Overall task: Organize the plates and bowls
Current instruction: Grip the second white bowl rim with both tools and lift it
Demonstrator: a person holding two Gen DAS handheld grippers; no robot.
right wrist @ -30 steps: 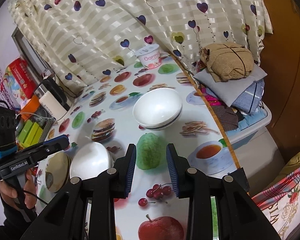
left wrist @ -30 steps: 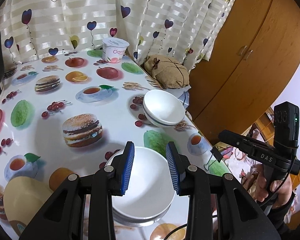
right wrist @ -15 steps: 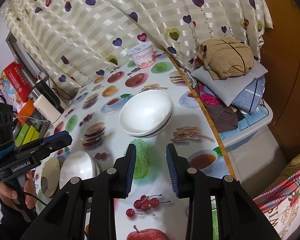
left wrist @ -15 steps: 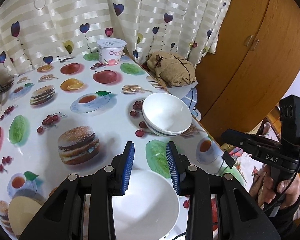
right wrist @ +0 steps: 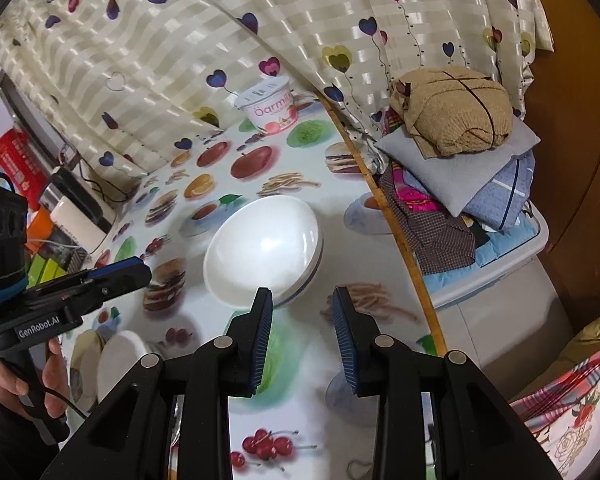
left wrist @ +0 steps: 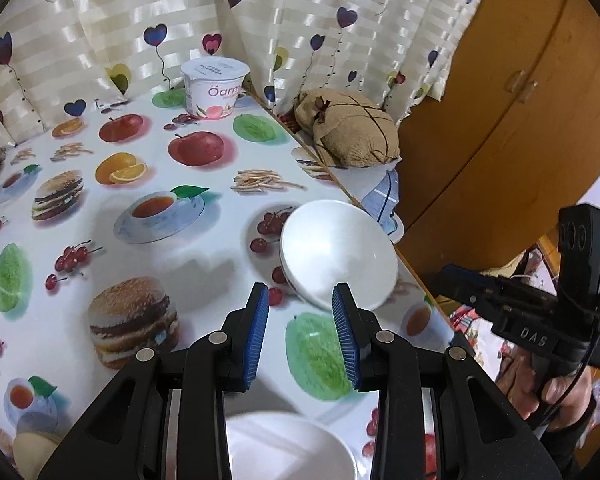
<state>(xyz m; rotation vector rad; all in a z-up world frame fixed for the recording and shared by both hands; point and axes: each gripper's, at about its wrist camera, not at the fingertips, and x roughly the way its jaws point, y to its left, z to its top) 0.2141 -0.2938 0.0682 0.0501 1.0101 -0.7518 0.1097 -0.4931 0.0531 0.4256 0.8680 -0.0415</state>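
Note:
A stack of white bowls [left wrist: 338,254] sits near the table's right edge; it also shows in the right wrist view [right wrist: 264,250]. My left gripper [left wrist: 300,334] is open and empty, just short of that stack. A second white bowl [left wrist: 288,446] lies below and behind the left gripper; it also shows in the right wrist view [right wrist: 120,360], beside a tan plate [right wrist: 82,356]. My right gripper [right wrist: 302,334] is open and empty, close to the stack's near rim.
The table [left wrist: 204,264] has a fruit-and-burger print cloth. A yoghurt tub [left wrist: 214,88] stands at the back by the curtain. Folded cloth and a tan bundle [right wrist: 456,118] lie beyond the right edge. Boxes and appliances [right wrist: 66,204] crowd the far left.
My left gripper has moved forward off the near white bowl toward the stack. My right gripper has closed in on the stack too. Both stay open.

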